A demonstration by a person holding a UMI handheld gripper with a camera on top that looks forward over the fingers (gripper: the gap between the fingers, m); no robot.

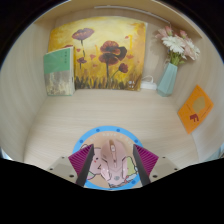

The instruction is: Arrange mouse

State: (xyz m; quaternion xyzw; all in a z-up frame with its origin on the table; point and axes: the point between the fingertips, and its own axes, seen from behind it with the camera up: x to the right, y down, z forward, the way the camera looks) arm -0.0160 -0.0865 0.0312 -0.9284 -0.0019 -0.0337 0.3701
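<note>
Down low, gripper (111, 166) with two magenta-padded fingers (82, 163) pressed against either side of a pale pink computer mouse (110, 165), clenched on it. Mouse held between the pads, over a round light-blue mat (101, 132) lying on the pale wooden tabletop (120, 112). Beyond the fingers, well apart, a yellow painting of dark poppy flowers (97, 53) propped against the back wall. Just beside it, a green-and-white book (57, 72) standing upright. On the other side, a light-blue vase (169, 78) with white and pink flowers (177, 44). Nearer, off to that same side, an orange card (194, 109) lying flat on the tabletop.
</note>
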